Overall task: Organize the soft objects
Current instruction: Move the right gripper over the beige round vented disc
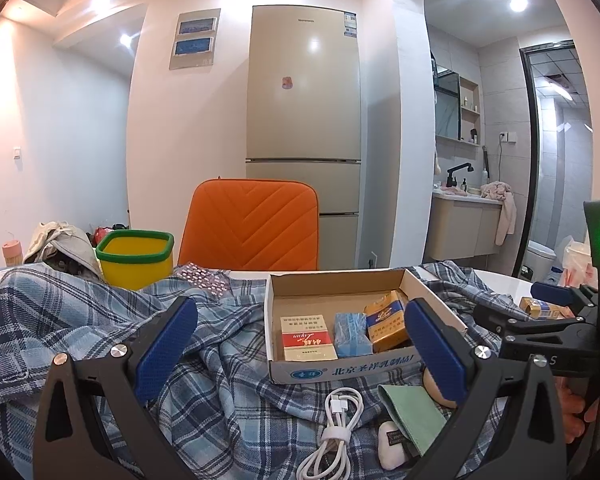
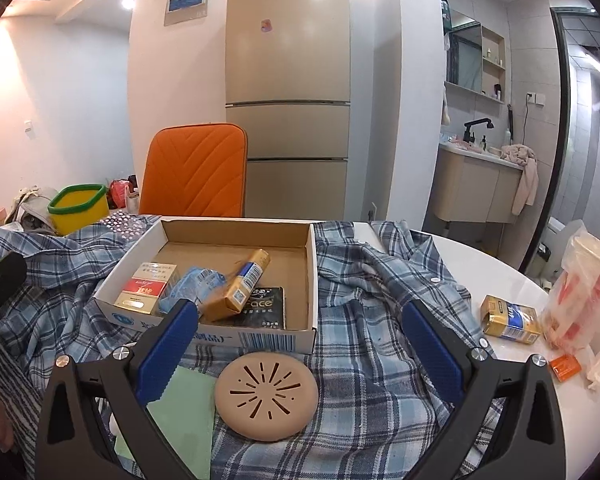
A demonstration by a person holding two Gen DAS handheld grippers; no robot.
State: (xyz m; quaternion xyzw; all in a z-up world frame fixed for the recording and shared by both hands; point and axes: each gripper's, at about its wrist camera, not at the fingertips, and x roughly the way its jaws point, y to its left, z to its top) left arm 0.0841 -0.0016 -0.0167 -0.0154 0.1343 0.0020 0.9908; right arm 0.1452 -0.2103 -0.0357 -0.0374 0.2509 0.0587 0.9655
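Both tools gape, empty: left tool (image 1: 300, 344), right tool (image 2: 300, 340) over plaid shirt (image 2: 364, 344).

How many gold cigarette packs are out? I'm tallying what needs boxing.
2: one gold pack leans inside the cardboard box, another gold pack lies on the white table right of the shirt. Others may be hidden.

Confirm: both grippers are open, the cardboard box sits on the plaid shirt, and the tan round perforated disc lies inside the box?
Not quite. The disc lies outside the cardboard box, on the plaid shirt in front of it, as the right wrist view shows. The rest holds.
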